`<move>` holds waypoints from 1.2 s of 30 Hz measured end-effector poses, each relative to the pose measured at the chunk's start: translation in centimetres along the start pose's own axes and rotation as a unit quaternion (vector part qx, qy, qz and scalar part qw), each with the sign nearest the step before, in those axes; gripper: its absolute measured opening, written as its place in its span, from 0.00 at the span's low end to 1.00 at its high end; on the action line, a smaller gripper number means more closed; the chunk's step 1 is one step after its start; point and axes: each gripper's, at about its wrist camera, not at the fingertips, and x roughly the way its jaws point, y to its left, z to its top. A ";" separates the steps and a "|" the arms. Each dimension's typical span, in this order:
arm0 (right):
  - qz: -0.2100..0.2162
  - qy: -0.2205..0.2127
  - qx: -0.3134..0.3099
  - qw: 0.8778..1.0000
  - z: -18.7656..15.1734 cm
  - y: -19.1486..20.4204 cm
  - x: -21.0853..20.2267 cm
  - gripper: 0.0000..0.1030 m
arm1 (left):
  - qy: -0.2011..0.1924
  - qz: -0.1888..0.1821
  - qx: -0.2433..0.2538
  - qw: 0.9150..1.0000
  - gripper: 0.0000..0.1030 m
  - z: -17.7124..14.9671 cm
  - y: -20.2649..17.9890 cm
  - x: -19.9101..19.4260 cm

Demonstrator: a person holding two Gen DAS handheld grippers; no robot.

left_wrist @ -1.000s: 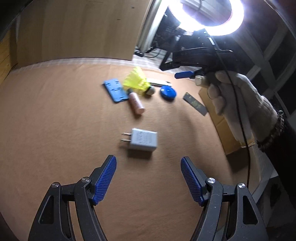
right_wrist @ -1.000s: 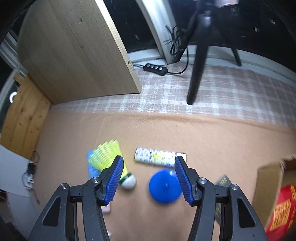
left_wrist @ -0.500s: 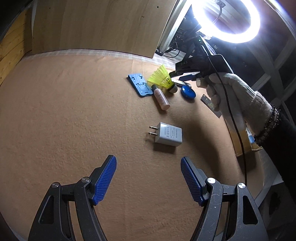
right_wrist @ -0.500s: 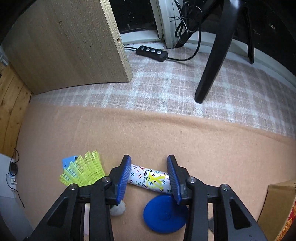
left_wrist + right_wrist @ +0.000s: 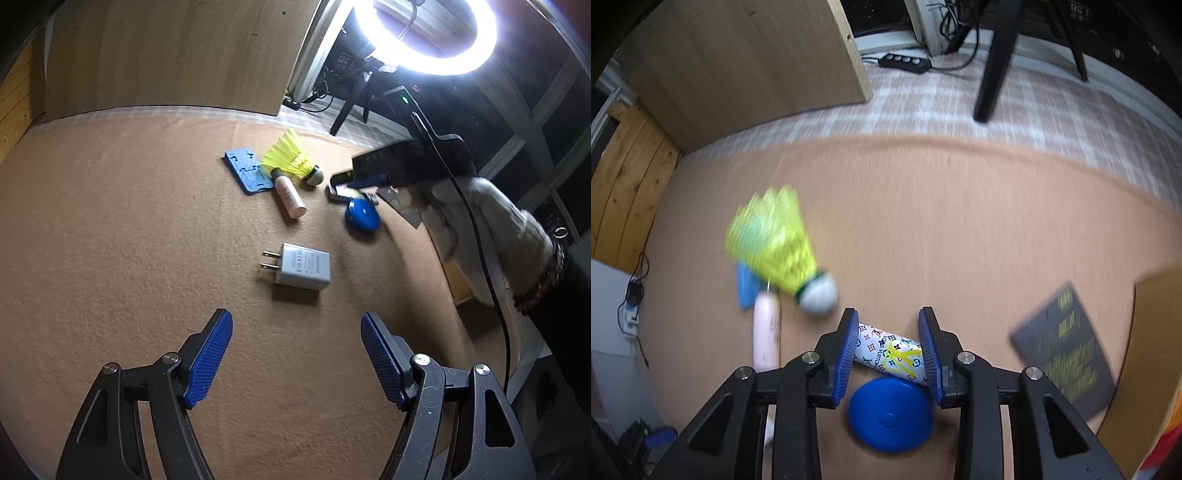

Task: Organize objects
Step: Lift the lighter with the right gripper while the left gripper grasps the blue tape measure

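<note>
While the right gripper (image 5: pixel 891 349) closes its blue ribbed pads around the small white cylinder printed with coloured monogram marks (image 5: pixel 888 352), that cylinder lies on the tan felt worktop (image 5: pixel 942 229), between the yellow plastic shuttlecock (image 5: pixel 783 247) and the round blue disc (image 5: pixel 890 415). It looks light, stiff and smooth, so it could roll or squirt out; taking it across the middle of its length seems safest. Whether the pads already press on it I cannot tell. Well apart, the left gripper (image 5: pixel 296 354) hangs open and empty near the white wall charger (image 5: pixel 304 266).
</note>
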 end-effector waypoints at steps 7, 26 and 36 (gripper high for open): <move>0.017 -0.009 0.024 1.000 -5.9 -0.3 -1.6 0.30 | 0.007 -0.010 0.021 1.000 0.73 -0.1 -1.5 0.3; 0.014 -0.029 0.065 0.997 -13.9 -0.9 -4.4 0.21 | 0.055 -0.029 0.107 0.992 0.73 -0.9 -6.9 5.2; 0.017 -0.057 0.069 0.996 -12.7 -1.1 -5.8 0.38 | 0.071 -0.007 0.163 0.984 0.73 -0.1 -10.5 10.5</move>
